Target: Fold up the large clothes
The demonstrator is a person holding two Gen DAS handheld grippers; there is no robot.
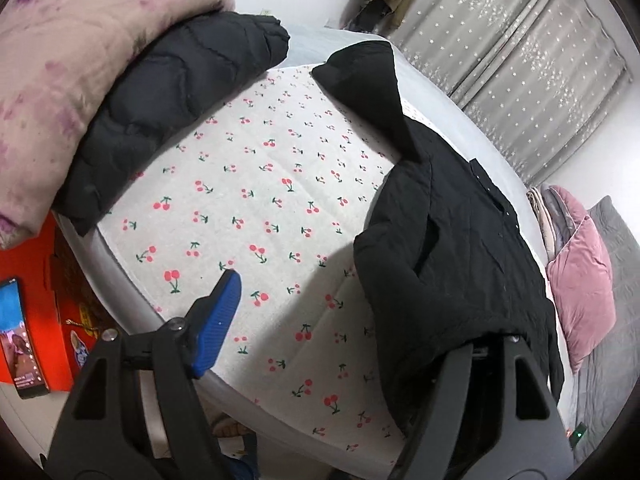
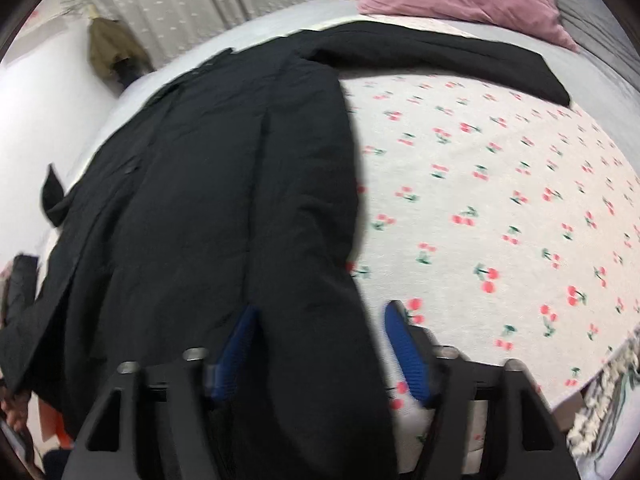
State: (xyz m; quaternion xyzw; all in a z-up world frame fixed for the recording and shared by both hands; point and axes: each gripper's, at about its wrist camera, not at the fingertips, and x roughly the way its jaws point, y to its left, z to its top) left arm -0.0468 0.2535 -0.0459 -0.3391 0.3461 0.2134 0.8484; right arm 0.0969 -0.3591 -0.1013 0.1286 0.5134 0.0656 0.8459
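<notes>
The left gripper [image 1: 352, 332], spread wide, has one finger hidden under the black coat [image 2: 208, 184] — rumpled, sleeve outstretched — while the right gripper [image 2: 320, 344] straddles its hem, pads apart.

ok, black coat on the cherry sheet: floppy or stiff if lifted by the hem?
Likely floppy: the black coat lies flat and creased, its edge draped over one finger of the left tongs. Probably heavy-ish, since it looks long and thick. A hem lift would likely trail the spread sleeve across the cherry sheet.

A bed [image 1: 472, 120] with a pale grey sheet carries a white quilted mat printed with red cherries [image 1: 256, 208]. On the mat lie a large black coat [image 1: 448, 240] and a folded black puffer jacket [image 1: 160, 112]. A pink velvet cushion [image 1: 580, 276] rests beside the mat.
</notes>
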